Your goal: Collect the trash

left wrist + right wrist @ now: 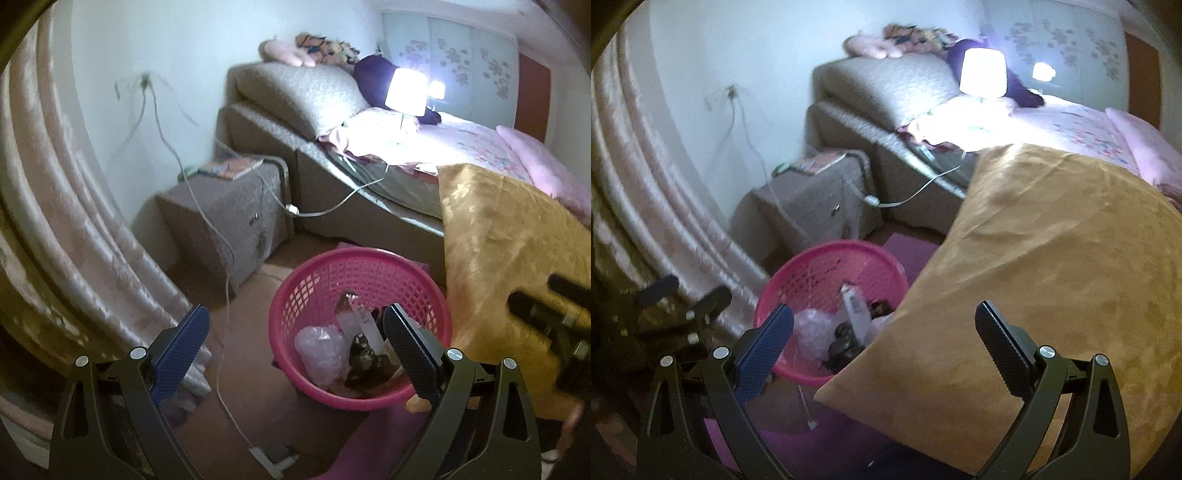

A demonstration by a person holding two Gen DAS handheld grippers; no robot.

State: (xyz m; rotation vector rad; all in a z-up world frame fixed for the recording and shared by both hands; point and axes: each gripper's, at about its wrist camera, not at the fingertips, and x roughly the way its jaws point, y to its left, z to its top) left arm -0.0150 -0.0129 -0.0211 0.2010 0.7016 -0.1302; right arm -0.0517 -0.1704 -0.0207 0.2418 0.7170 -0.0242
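Note:
A pink plastic basket (pixel 306 284) stands on the floor beside the bed and holds trash: a clear crumpled bag (pixel 321 350), a white carton (pixel 364 326) and dark wrappers (pixel 365 363). My left gripper (pixel 295 347) is open and empty, hovering above the basket. The basket (pixel 798 273) also shows in the right wrist view with the carton (pixel 855 306) upright in it. My right gripper (pixel 884 343) is open and empty, over the basket's right rim and the gold blanket (pixel 1052 258). The right gripper shows blurred at the right edge of the left wrist view (pixel 554 325).
A grey nightstand (pixel 229 210) with a book (pixel 232 167) stands by the wall. White cables (pixel 221 258) hang from a wall socket to the floor. A curtain (pixel 55 206) hangs at the left. The bed (pixel 443 147) carries a lit lamp (pixel 405 92).

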